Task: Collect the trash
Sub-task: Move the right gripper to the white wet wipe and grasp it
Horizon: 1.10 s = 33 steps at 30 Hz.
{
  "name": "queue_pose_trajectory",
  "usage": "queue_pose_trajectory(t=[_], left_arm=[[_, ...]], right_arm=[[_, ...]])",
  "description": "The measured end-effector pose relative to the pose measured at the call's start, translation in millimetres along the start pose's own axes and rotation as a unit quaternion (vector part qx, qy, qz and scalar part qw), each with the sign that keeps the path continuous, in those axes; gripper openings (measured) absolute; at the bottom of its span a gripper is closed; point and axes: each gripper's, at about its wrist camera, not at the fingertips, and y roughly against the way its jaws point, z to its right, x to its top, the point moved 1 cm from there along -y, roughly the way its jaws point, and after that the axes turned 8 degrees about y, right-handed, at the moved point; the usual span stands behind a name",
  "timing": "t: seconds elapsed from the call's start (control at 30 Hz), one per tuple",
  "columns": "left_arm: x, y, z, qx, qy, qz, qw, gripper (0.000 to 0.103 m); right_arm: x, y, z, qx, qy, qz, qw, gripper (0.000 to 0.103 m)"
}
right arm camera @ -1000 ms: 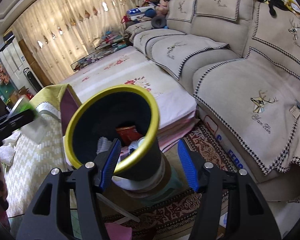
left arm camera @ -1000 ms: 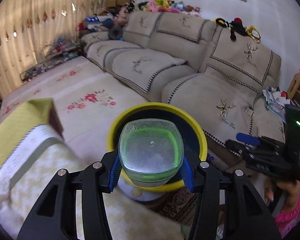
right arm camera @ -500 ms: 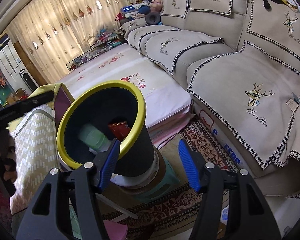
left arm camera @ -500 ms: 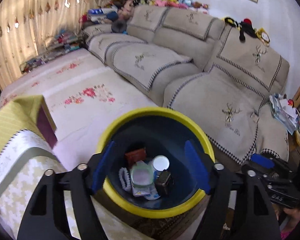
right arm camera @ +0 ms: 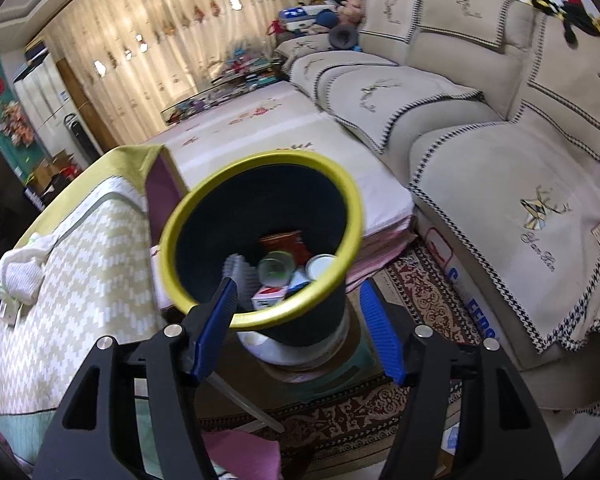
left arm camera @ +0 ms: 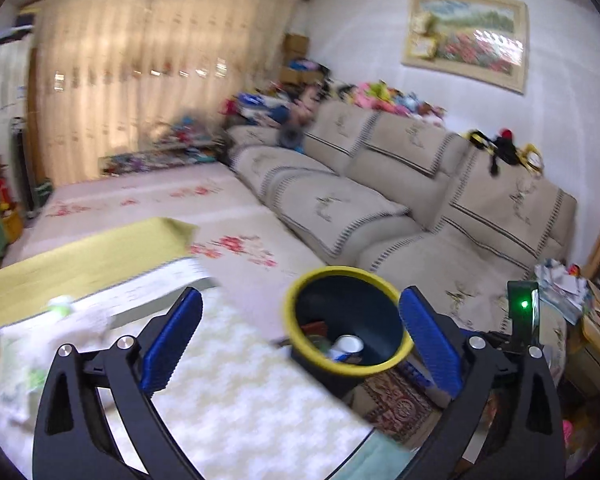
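Note:
A dark trash bin with a yellow rim point(right arm camera: 260, 236) stands on the floor beside the table. It holds several pieces of trash, among them the clear green cup point(right arm camera: 275, 268) and a red packet point(right arm camera: 286, 242). The bin also shows in the left wrist view point(left arm camera: 346, 320). My left gripper point(left arm camera: 300, 340) is open and empty, above the table edge and back from the bin. My right gripper point(right arm camera: 300, 320) is open and empty, its fingers either side of the bin's near rim. More small trash point(left arm camera: 62, 306) lies blurred at the table's left.
A table with a white and yellow patterned cloth point(left arm camera: 228, 380) fills the lower left. A beige sofa point(right arm camera: 500, 140) runs along the right. A patterned rug point(right arm camera: 420, 288) lies under the bin. A white cloth point(right arm camera: 20, 268) sits at the table's left edge.
My left gripper opened over the bin and the green cup fell in. It has since pulled back and swung left, away from the bin. The right gripper stayed open near the rim.

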Motion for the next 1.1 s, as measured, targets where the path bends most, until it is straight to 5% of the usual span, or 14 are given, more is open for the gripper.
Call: queue_pose_trajectory(t=[0.17, 0.5, 0.77, 1.1], left_arm=[[-21.0, 71.7, -56.5, 0.087, 0.023, 0.041, 0.9951, 0.098], [-72.8, 175.8, -173.8, 0.229, 0.086, 0.066, 0.9674, 0.098], [-103.6, 207.5, -228.0, 0.242, 0.127, 0.064, 0.9597, 0.098], [-112.4, 195.2, -226.1, 0.243, 0.14, 0.055, 0.9584, 0.098]], right_arm=[[3.7, -1.9, -44.3, 0.022, 0.041, -0.004, 0.999, 0.062], [6.5, -9.8, -176.1, 0.106, 0.153, -0.019, 0.982, 0.062], [10.2, -4.7, -288.1, 0.18, 0.223, -0.012, 0.958, 0.062], [45.4, -18.5, -385.0, 0.222, 0.257, 0.002, 0.941, 0.062]])
